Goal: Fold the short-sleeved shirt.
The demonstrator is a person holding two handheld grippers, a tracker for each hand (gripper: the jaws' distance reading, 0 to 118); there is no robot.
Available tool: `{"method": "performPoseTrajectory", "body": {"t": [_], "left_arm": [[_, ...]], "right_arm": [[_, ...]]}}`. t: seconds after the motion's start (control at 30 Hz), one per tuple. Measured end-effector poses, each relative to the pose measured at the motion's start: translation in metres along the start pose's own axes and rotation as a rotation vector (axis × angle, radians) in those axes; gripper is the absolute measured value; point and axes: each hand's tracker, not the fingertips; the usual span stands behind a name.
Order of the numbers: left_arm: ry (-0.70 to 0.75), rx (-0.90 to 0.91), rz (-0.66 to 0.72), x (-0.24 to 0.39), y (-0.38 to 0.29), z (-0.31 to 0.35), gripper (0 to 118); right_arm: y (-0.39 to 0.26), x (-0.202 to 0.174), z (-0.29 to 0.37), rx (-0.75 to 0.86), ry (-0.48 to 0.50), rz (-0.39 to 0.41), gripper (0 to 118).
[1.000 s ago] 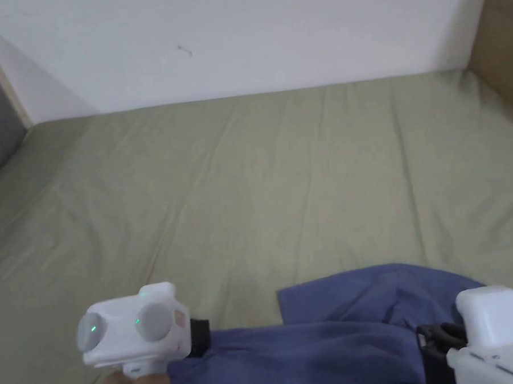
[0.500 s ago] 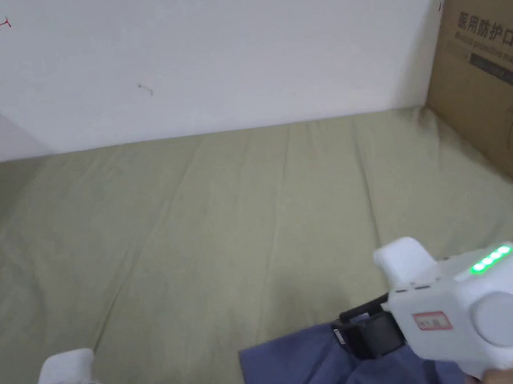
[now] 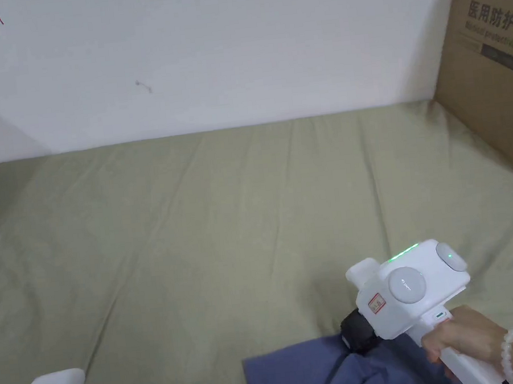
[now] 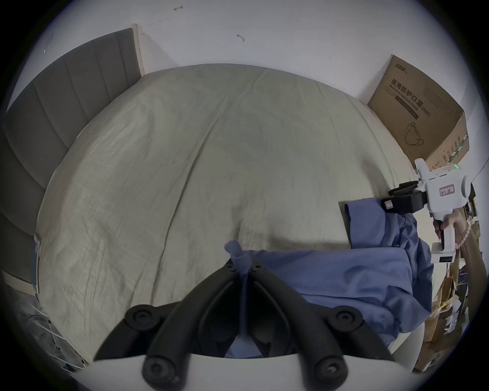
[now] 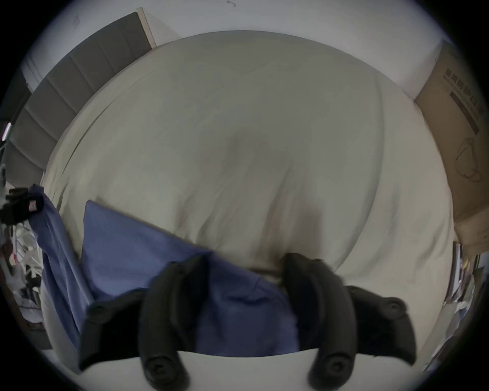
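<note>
Shirt [image 4: 330,280] pinched in my left gripper [image 4: 242,263]; right gripper [image 5: 244,260] gapes over cloth. Spreading step, imo. Next: right clamps, then pull flat.

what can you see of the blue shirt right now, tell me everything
The blue shirt looks like soft, thin woven cloth, crumpled and not yet folded, lying at the near edge of the olive bed sheet, part spilling over the bed's side. The left gripper is shut on a bunched corner. The right gripper is open, its jaws straddling another edge of the cloth.
</note>
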Motion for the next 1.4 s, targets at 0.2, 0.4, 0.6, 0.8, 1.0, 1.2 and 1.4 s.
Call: {"method": "performPoseTrajectory", "body": {"t": [0.2,0.4,0.6,0.8,1.0,1.2,1.4], "left_arm": [[0.002,0.013,0.019,0.0,0.003,0.017,1],[-0.011,0.082,0.004,0.0,0.011,0.063,1],[0.016,0.214,0.013,-0.005,0.018,0.125,1],[0.033,0.312,0.021,-0.007,0.019,0.18,1],[0.013,0.405,-0.01,0.008,0.033,0.228,1],[0.013,0.497,-0.025,0.013,0.078,0.267,1],[0.042,0.583,-0.052,0.016,0.154,0.31,1]], "right_arm": [[-0.009,0.0,0.01,0.002,-0.015,-0.01,3],[-0.013,0.028,0.096,0.176,0.028,-0.155,3],[-0.036,0.063,0.218,0.393,-0.004,-0.244,3],[-0.077,0.083,0.313,0.566,-0.003,-0.353,3],[-0.093,0.08,0.363,0.636,-0.002,-0.378,3],[-0.069,0.081,0.402,0.699,0.011,-0.406,3],[-0.008,0.087,0.457,0.77,-0.014,-0.409,3]]}}
